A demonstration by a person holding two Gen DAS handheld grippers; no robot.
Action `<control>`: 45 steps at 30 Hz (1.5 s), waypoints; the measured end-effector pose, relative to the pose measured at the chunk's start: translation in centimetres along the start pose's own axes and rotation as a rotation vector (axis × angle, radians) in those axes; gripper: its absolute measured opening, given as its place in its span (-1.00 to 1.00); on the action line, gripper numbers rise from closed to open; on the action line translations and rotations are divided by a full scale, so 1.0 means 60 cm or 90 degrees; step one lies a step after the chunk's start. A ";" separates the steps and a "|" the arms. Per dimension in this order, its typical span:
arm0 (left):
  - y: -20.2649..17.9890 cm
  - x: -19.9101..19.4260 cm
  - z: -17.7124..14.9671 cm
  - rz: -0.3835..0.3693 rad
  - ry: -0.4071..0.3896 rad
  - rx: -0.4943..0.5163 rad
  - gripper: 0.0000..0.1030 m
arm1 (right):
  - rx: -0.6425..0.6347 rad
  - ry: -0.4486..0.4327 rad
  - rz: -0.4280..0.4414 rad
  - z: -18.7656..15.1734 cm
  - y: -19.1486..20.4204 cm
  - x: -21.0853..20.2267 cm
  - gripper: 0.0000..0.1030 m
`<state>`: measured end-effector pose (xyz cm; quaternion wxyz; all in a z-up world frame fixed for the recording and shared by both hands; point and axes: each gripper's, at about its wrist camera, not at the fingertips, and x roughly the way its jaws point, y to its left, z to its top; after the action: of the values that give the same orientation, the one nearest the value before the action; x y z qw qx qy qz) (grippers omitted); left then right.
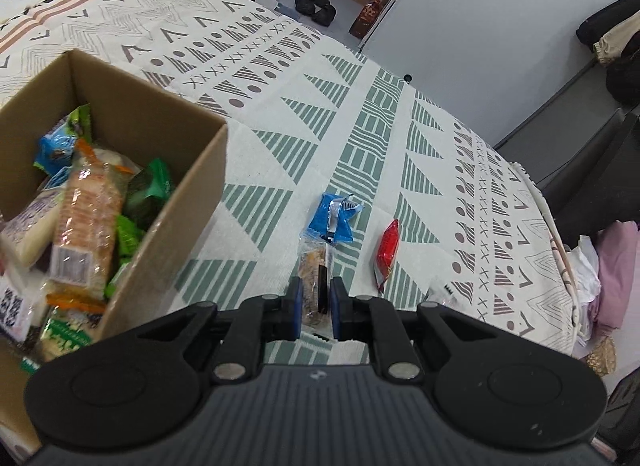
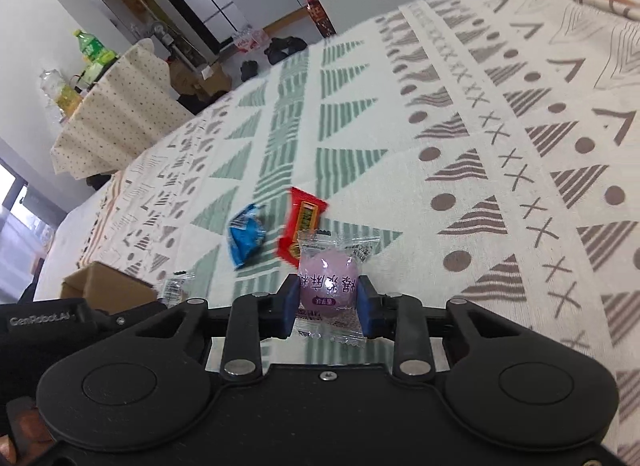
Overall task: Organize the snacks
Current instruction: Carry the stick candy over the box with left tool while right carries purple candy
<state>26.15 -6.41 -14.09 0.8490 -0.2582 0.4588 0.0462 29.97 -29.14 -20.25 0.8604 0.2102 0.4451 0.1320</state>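
Covering the surface beneath both tools: a cream cloth (image 1: 360, 113) printed with green striped triangles, grey dots, crosses and chevrons. Room beyond, left wrist view: white wall panel, dark shoes (image 1: 316, 5) on a pale floor. Right wrist view: a side table under a dotted cover (image 2: 120, 105), a green-labelled bottle (image 2: 92, 47) on it, and white cabinets behind.

Left gripper (image 1: 315, 302): jaws pressed together, pinching a clear-wrapped brown snack bar (image 1: 314, 266) that stands up between the blue pads. Just beyond it on the cloth lies a blue packet (image 1: 334, 217); to the right of that, near but apart, lies a red packet (image 1: 388, 250). To the left stands an open cardboard box (image 1: 168, 201), already holding green, blue and clear-wrapped snacks (a long biscuit pack with a barcode sticker lies on top). Print on these wrappers is too blurred to read.

Right gripper (image 2: 328, 298): jaws clamped on a pink ball sweet (image 2: 328, 282) in a clear wrapper, the pads pressing on both of its sides. The wrapper carries purple Chinese characters, seen upside down and not legible to me. Just past it lie the red packet (image 2: 302, 225) and the blue packet (image 2: 246, 236), side by side. At lower left are a corner of the box (image 2: 108, 286) and the other tool's black body, marked "GenRobot.AI" (image 2: 38, 320).
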 end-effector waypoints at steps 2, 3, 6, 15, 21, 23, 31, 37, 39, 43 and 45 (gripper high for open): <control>0.002 -0.014 0.001 -0.003 -0.003 0.006 -0.75 | -0.002 -0.012 0.002 0.001 0.013 -0.015 -0.42; 0.004 -0.022 0.002 -0.005 -0.006 0.007 -0.75 | -0.002 -0.017 0.003 0.000 0.020 -0.022 -0.42; 0.008 -0.046 0.006 -0.012 -0.017 0.006 -0.75 | 0.009 -0.034 0.014 -0.005 0.036 -0.042 -0.42; 0.041 -0.116 0.014 -0.020 -0.046 0.000 -0.75 | 0.005 -0.065 0.033 -0.029 0.092 -0.081 -0.42; 0.071 -0.154 0.024 -0.023 -0.058 -0.012 -0.75 | -0.003 -0.083 0.045 -0.040 0.130 -0.103 -0.42; 0.080 -0.165 0.028 -0.024 -0.066 -0.016 -0.75 | -0.005 -0.086 0.049 -0.044 0.142 -0.107 -0.42; 0.134 -0.204 0.046 -0.026 -0.088 -0.048 -0.75 | -0.025 -0.090 0.066 -0.060 0.203 -0.116 -0.42; 0.177 -0.217 0.055 -0.027 -0.087 -0.073 -0.75 | -0.049 -0.086 0.074 -0.071 0.249 -0.110 -0.42; 0.189 -0.219 0.059 -0.029 -0.088 -0.080 -0.75 | -0.055 -0.081 0.075 -0.074 0.262 -0.105 -0.42; 0.212 -0.220 0.066 -0.033 -0.089 -0.095 -0.75 | -0.067 -0.075 0.076 -0.080 0.288 -0.096 -0.42; 0.224 -0.219 0.069 -0.035 -0.089 -0.103 -0.75 | -0.073 -0.072 0.075 -0.083 0.299 -0.092 -0.42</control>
<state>17.51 9.24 -6.98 0.8563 -0.3343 0.3860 0.0778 22.03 -14.45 -10.30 0.8855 0.1940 0.3741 0.1956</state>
